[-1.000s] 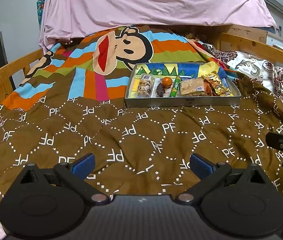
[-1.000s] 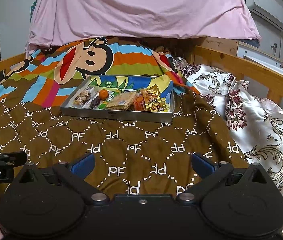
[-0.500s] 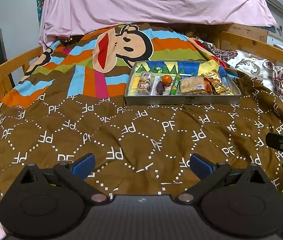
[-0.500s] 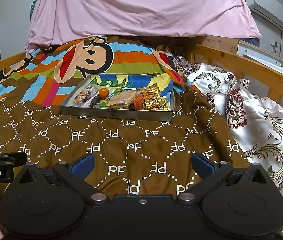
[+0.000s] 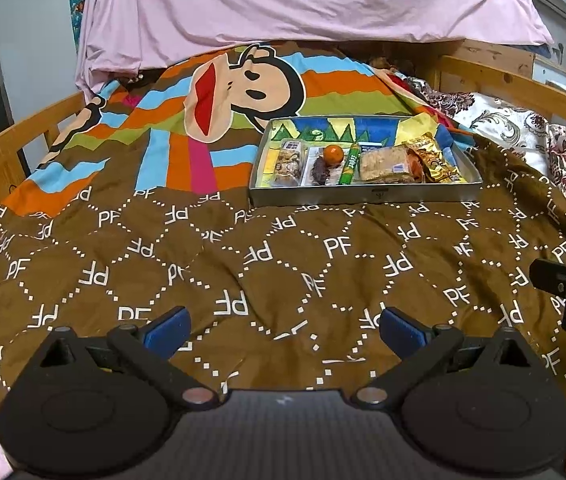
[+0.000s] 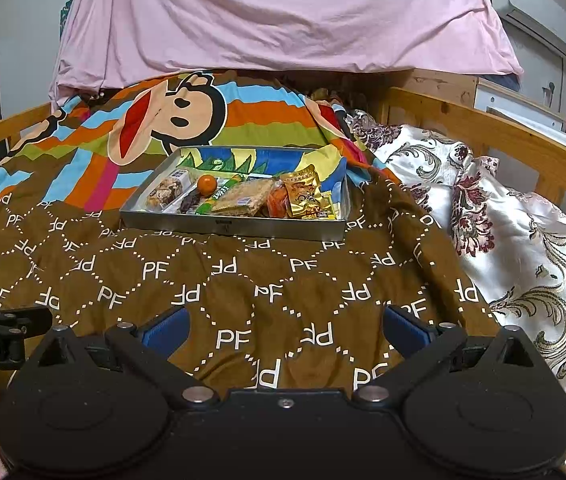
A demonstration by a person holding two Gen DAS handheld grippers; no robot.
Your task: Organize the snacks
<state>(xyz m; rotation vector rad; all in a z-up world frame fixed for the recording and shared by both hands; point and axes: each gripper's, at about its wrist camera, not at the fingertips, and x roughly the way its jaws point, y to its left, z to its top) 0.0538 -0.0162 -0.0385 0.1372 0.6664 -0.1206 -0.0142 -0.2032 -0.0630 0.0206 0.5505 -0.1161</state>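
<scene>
A metal tray point(image 5: 363, 196) point(image 6: 235, 227) of snacks lies on the bed, well ahead of both grippers. In it are a small orange point(image 5: 333, 155) point(image 6: 207, 184), a green stick pack point(image 5: 350, 164), a flat cracker pack point(image 5: 385, 164) point(image 6: 243, 198), a gold packet point(image 5: 433, 158) point(image 6: 305, 196), a clear nut pack point(image 5: 289, 162) point(image 6: 165, 193) and a dark wrapped piece point(image 5: 320, 170). My left gripper point(image 5: 285, 326) is open and empty over the brown quilt. My right gripper point(image 6: 285, 326) is open and empty, to the right of the left one.
A brown "PF" quilt point(image 5: 243, 264) covers the bed, with a striped monkey print point(image 5: 243, 84) beyond the tray. A pink sheet point(image 5: 303, 4) hangs behind. Wooden rails point(image 6: 495, 132) run along both sides. A floral satin cover point(image 6: 523, 240) lies at the right.
Both grippers have tilted or lowered slightly, so the tray sits a little lower and nearer in both views. The jaws have stayed open.
</scene>
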